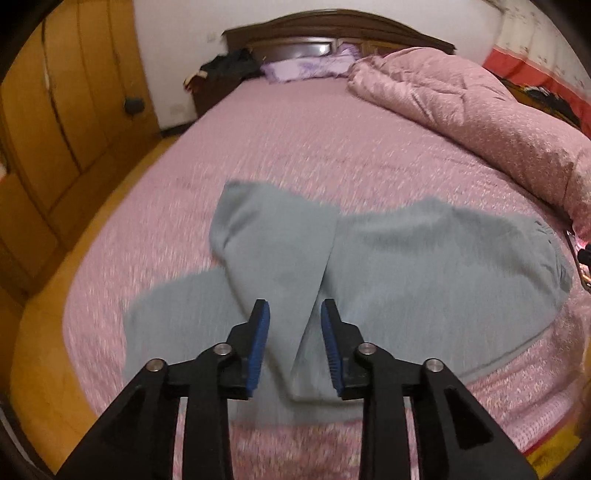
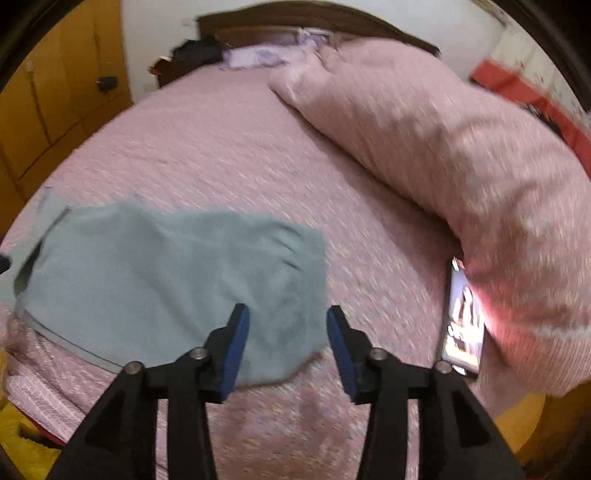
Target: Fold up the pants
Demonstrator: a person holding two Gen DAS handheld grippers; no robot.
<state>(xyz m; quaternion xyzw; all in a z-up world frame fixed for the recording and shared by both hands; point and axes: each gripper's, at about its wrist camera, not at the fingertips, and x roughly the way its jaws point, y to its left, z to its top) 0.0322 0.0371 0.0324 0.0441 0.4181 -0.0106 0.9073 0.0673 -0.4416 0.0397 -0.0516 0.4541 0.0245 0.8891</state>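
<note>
**Both tongs open above grey pants on the bed**

Left wrist view: the left tongs [image 1: 295,308] stand open with nothing between the blue pads [image 1: 258,343]; they are clear of the cloth, which shows through the gap. The grey pants [image 1: 424,280] lie on the pink bed [image 1: 295,140], near its front edge. One leg is folded back over the rest, its end pointing toward the headboard [image 1: 332,26]. A second leg runs out toward the bed's left edge. The waistband end, with gathered elastic, lies toward the right edge. A pink quilt [image 1: 480,107] is bunched along the right edge, and a lilac pillow [image 1: 303,68] sits at the head of the bed. A yellow wooden wardrobe [image 1: 55,129] stands beyond the left edge. The picture is blurred.

Right wrist view: the right tongs [image 2: 287,310] are open too, with nothing gripped; the pants' [image 2: 166,277] near right corner shows between them. The pants lie flat near the bed's [image 2: 221,147] front edge, left of centre. A phone [image 2: 465,325] with a lit screen lies at the quilt's [image 2: 461,155] near end, against its side, well apart from the pants.
</note>
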